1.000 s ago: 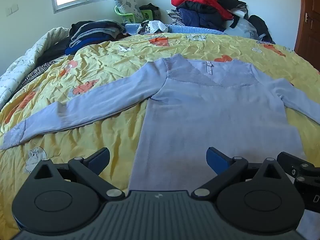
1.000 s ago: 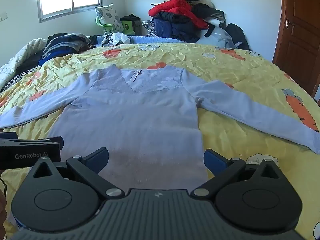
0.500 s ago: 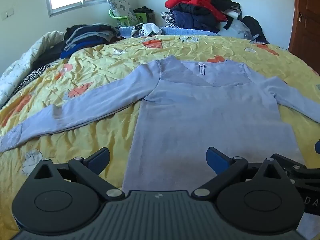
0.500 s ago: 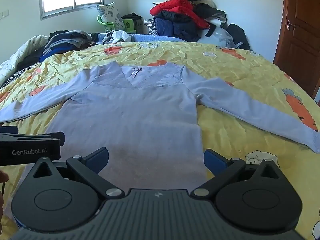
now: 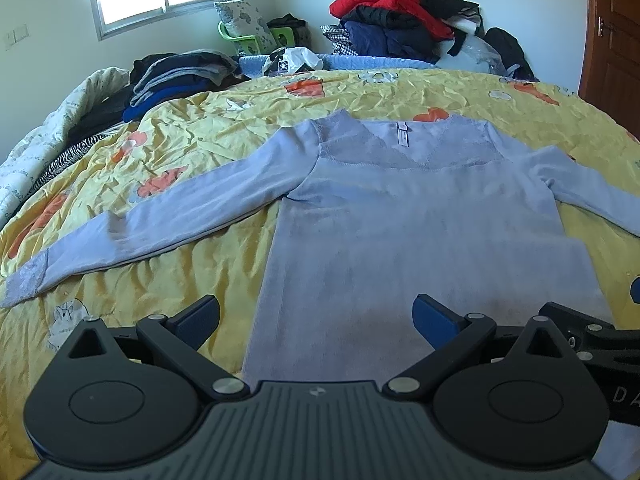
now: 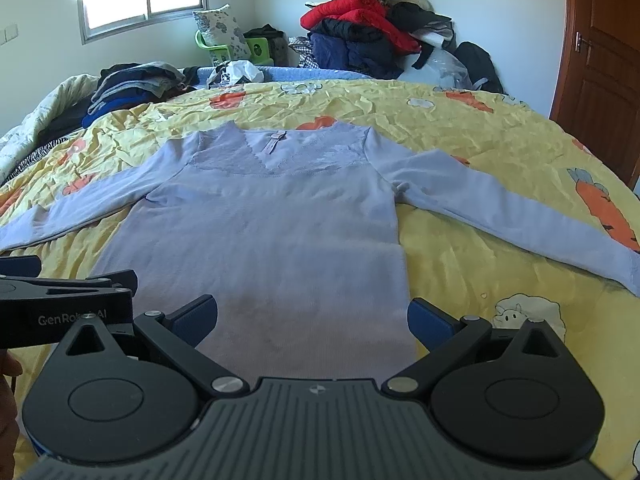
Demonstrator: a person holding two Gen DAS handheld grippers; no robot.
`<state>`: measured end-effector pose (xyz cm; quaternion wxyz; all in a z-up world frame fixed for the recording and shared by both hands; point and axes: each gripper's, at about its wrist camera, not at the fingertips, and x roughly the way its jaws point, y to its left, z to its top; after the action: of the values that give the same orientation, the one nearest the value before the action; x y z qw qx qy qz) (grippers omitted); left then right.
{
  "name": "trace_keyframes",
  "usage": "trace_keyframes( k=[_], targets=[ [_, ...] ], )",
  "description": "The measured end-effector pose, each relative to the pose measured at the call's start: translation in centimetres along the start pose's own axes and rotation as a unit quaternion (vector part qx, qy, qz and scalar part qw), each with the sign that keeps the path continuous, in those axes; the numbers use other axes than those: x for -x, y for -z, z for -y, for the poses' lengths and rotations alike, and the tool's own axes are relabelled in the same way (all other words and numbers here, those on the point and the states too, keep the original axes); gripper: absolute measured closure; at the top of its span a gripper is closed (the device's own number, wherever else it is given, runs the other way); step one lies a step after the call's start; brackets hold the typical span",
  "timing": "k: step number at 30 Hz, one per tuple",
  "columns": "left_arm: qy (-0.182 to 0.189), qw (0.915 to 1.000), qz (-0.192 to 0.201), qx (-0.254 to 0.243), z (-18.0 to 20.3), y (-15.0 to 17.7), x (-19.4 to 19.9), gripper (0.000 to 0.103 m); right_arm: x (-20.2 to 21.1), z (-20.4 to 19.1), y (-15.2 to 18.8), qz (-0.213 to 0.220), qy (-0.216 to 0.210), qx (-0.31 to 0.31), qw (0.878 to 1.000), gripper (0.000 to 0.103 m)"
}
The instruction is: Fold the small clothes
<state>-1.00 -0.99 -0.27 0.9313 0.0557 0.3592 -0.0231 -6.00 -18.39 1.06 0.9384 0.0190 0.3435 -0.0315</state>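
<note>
We keep both tools wide open and empty: the left gripper [image 5: 316, 312] and the right gripper [image 6: 312, 312] hover above the hem of the lilac top [image 5: 420, 240], which lies flat on the yellow bedspread [image 5: 180, 272], sleeves spread. The hem itself is hidden, so probably we first take one sleeve cuff and lay it across the body

I see the lavender top [image 5: 420, 240] as soft matt knit cloth, w/ a rougher lace-like panel at the far neckline. Bedspread [image 5: 208, 264] under it: thin yellow printed cloth, crinkled, slight sheen. My left gripper [image 5: 316, 314] and right gripper [image 6: 313, 312] look matt black plastic, blue pads [image 6: 430, 318], shiny metal pivot pins. Door [image 6: 600, 80] far right: glossy reddish-brown wood.
</note>
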Motion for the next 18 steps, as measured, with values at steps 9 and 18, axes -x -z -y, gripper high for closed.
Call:
trace_keyframes(
  k=[9, 18],
  targets=[
    [0.0, 1.0, -0.006, 0.005, 0.0, 0.16, -0.34, 0.0, -0.2, -0.19, 0.08, -0.005, -0.004, 0.003, 1.0, 0.001],
    [-0.003, 0.9999, -0.009, 0.007, -0.26, 0.25, -0.45, 0.0, -0.28, 0.0, -0.03, -0.003, -0.015, -0.006, 1.0, 0.001]
  ],
)
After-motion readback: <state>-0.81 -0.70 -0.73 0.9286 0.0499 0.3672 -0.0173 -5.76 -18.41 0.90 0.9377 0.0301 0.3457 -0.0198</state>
